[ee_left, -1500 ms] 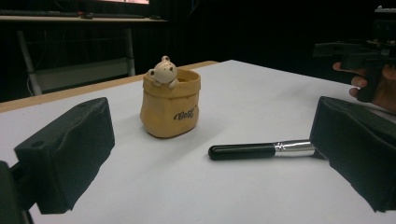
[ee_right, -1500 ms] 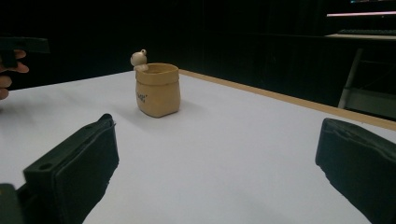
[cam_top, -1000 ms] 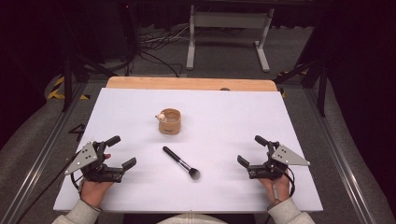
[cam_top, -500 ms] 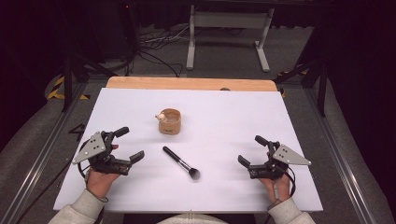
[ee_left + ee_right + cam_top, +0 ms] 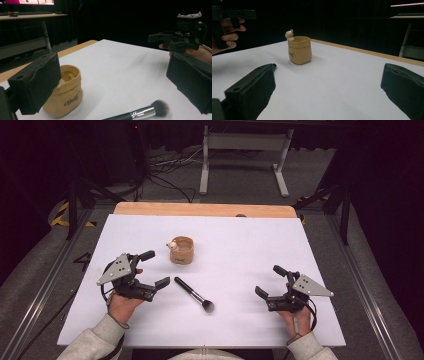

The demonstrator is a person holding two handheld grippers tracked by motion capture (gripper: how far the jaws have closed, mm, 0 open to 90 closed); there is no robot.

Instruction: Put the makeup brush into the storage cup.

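Your left gripper [image 5: 154, 269] gapes wide and empty at nine o'clock of the black-handled makeup brush [image 5: 194, 295]; your right gripper [image 5: 270, 281], equally open, holds nothing; the tan sack-shaped ceramic pot [image 5: 181, 250] stands at twelve.

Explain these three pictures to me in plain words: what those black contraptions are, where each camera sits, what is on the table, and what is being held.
No robot here: a person holds black tongs in each hand. The high view looks down on a white table. The left tongs and right tongs are both open and hold nothing.

The other two pictures come from cameras riding on the tongs, so each shows its own two black jaws rising from the bottom. The left gripper view also shows the other hand's tongs farther off.

On the table stand a small tan pot and, nearer the person, a makeup brush lying flat. The pot has a small pale figure on its rim. Nothing touches either one.
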